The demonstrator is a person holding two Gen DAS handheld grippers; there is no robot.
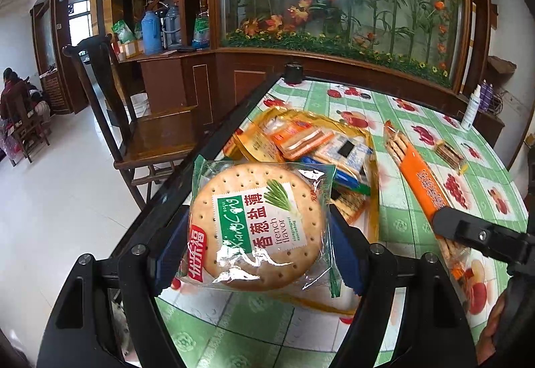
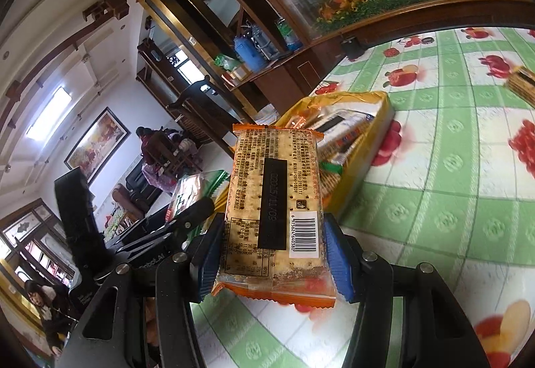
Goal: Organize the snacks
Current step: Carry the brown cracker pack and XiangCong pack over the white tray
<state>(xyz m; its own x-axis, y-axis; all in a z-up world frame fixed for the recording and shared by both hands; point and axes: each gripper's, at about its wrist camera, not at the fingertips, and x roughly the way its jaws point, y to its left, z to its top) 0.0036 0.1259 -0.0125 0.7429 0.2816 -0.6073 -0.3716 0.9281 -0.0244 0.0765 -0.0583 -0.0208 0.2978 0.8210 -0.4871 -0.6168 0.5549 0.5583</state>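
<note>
Left gripper (image 1: pixel 257 227): jaws clamped on a round cracker packet (image 1: pixel 255 224), blue pads pressing its left and right edges, label up, held above the surface
Right gripper (image 2: pixel 269 254): jaws clamped on a rectangular orange cracker packet (image 2: pixel 272 200), barcode side up, lifted off the surface
Yellow tray (image 1: pixel 372 200): just beyond both packets, on the surface, filled with mixed snack packets
Small packet (image 1: pixel 449 154): lying alone, well apart from the tray, to its right
Surface (image 1: pixel 401 210): green checked cloth with fruit prints
White bottle (image 1: pixel 471 110): upright at the far right edge
Wooden chair (image 1: pixel 133 120): left of the surface, on the white floor
</note>
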